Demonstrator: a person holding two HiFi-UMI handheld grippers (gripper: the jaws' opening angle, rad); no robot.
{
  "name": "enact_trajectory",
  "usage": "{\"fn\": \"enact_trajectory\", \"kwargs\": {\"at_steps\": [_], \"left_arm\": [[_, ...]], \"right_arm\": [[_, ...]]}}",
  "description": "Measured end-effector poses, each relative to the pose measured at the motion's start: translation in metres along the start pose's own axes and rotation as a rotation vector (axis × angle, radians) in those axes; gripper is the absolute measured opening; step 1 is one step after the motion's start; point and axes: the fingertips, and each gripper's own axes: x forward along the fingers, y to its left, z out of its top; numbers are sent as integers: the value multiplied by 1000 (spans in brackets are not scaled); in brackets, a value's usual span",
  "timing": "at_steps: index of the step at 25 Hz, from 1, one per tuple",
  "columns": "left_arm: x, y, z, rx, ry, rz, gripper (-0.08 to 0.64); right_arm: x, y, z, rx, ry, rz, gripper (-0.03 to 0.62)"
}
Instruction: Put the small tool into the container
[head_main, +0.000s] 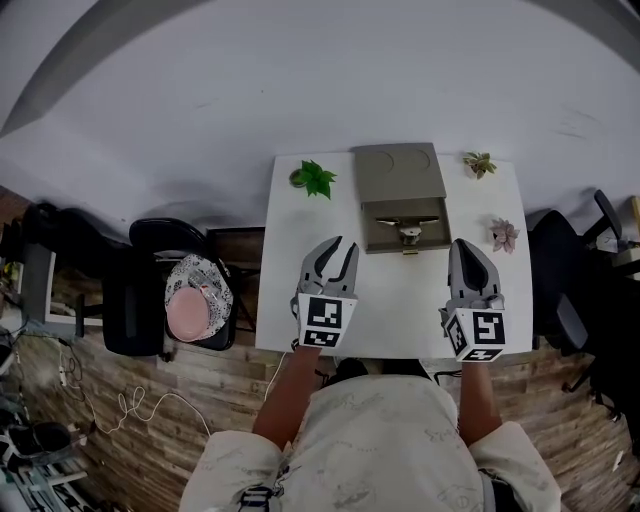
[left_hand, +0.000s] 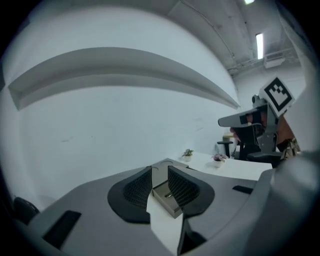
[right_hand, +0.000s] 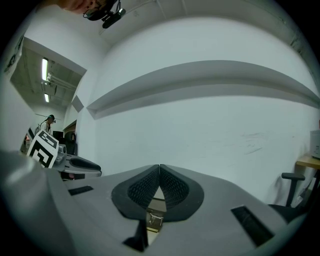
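Small tool (head_main: 409, 234) sits in the container (head_main: 398, 180), at 1 o'clock from the left gripper (head_main: 335, 247), jaws wide apart and empty, and at 11 o'clock from the right gripper (head_main: 463, 245), jaws closed on nothing.

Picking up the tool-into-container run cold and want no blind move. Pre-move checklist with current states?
1. Container open: ok. The lid is laid back and the tray is exposed.
2. Tool located: cannot tell. A small metal piece lies in the tray, but it is too small to identify.
3. Left gripper free: ok. Its jaws are apart, with nothing between them.
4. Right gripper ready to grasp: not ok. Its jaws are together at the tips and hold nothing.
5. Both grippers short of the container: ok. They are on the near side of it, not touching.
6. Potted plant clear of the right gripper: ok. It stands apart, just beyond it.
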Motion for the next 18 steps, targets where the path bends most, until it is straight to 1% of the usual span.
{"fn": "enact_trajectory", "kwargs": {"at_steps": [3,7,12,16,18], "left_arm": [[-8,9,11,-100,-70,15,104],[-17,9,21,-161,-131,11,104],[-25,11,27,-154,-171,36,104],[-30,14,29,-184,-202,48,103],[-30,14,31,-185,-206,49,97]], "right_arm": [[2,1,1,2,-5,2,17],[4,4,3,5,-12,6,17],[4,3,3,8,-16,4,17],[4,1,3,11,-15,0,17],[4,0,2,13,-14,1,17]]}}
